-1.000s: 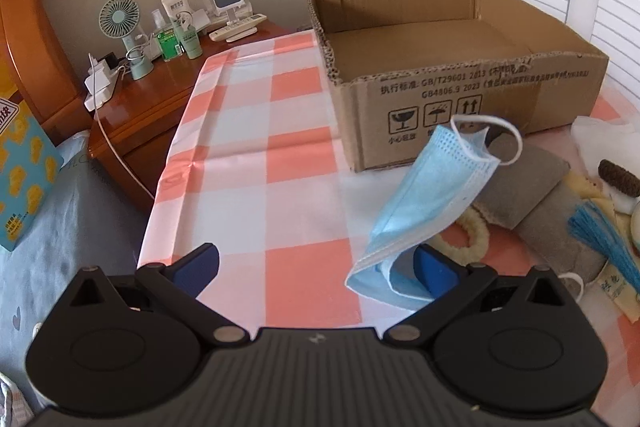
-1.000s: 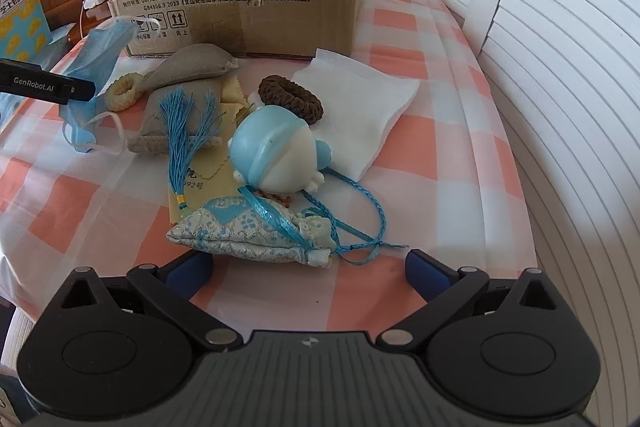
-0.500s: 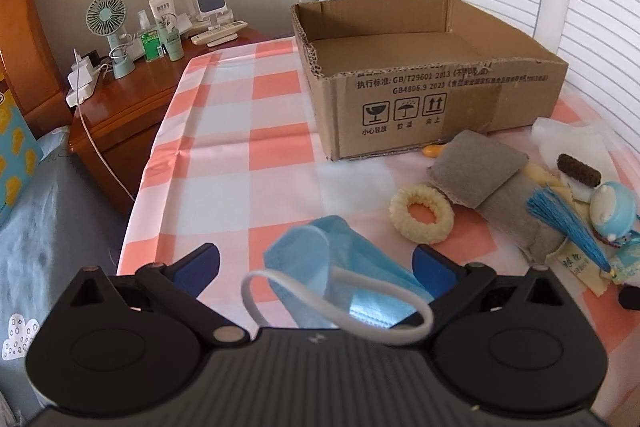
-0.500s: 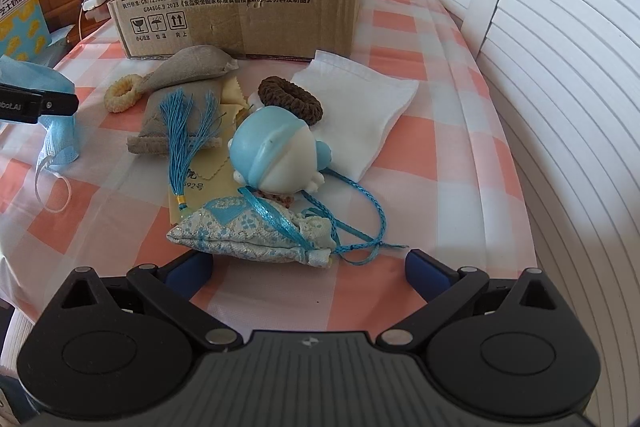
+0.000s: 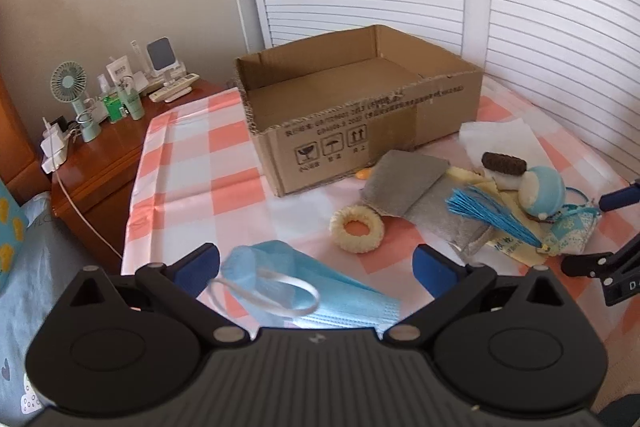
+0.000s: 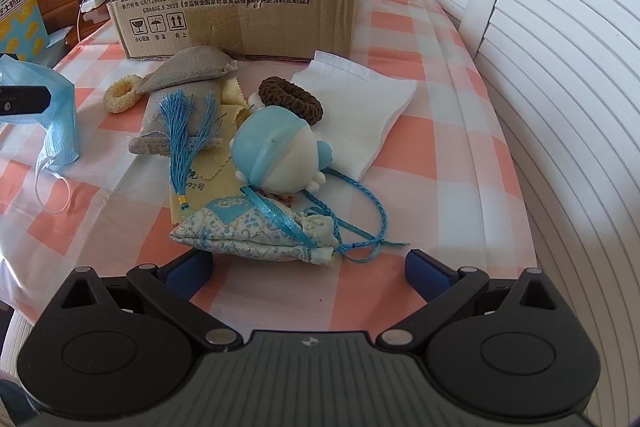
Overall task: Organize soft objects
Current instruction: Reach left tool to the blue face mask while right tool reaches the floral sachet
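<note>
Checked cloth covers the bench, with a cardboard box at the back. Left gripper has its jaws wide apart around the blue face mask, lying crosswise between them. Right gripper, jaws also apart, faces the patterned pouch, just ahead.

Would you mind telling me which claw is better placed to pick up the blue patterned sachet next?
Right. The right claw is open with the blue patterned sachet lying just ahead of its fingers. The left claw is open over the face mask, across the table from the sachet.
</note>
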Tool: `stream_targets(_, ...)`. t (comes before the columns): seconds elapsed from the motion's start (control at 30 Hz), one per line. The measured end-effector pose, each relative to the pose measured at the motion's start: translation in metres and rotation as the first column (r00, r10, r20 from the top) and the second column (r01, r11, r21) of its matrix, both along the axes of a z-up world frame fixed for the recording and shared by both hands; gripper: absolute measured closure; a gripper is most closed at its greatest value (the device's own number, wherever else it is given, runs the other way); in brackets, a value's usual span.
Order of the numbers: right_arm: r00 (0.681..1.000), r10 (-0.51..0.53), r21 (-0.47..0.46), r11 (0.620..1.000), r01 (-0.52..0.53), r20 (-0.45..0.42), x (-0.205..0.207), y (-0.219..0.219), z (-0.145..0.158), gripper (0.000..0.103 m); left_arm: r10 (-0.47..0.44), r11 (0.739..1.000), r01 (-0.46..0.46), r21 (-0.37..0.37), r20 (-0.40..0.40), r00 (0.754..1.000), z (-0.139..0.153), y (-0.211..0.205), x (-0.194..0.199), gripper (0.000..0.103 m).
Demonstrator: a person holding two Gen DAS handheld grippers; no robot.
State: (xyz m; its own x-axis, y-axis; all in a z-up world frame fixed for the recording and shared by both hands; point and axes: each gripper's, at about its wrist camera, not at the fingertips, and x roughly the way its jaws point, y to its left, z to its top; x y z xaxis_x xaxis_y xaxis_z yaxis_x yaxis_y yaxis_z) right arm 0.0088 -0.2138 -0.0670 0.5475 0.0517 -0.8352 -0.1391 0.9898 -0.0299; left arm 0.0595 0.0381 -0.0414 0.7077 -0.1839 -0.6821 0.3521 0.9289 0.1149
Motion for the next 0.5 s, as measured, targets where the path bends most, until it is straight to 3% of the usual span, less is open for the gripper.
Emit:
stream_targets(0.13, 1.000, 0.001, 0.000, 1.000, -0.001, 0.000, 0.000, 0.001, 0.000, 0.000, -0.073, 0.997, 0.073, -0.005, -0.049, 0.996, -0.015, -0.015, -0.006, 0.001)
stream_targets(0.27, 1.000, 0.002, -0.001, 1.000, -0.002, 0.002, 0.000, 0.001, 0.000, 0.000, -0.075, 0.997, 0.076, 0.002, -0.104, 0.992, -0.033, -0.021, -0.006, 0.001)
stream_targets(0.5, 1.000, 0.003, -0.001, 1.000, -0.003, 0.004, -0.001, 0.001, 0.000, 0.000, 0.004, 0.997, 0.000, 0.079, -0.049, 0.999, -0.044, -0.019, -0.008, 0.002)
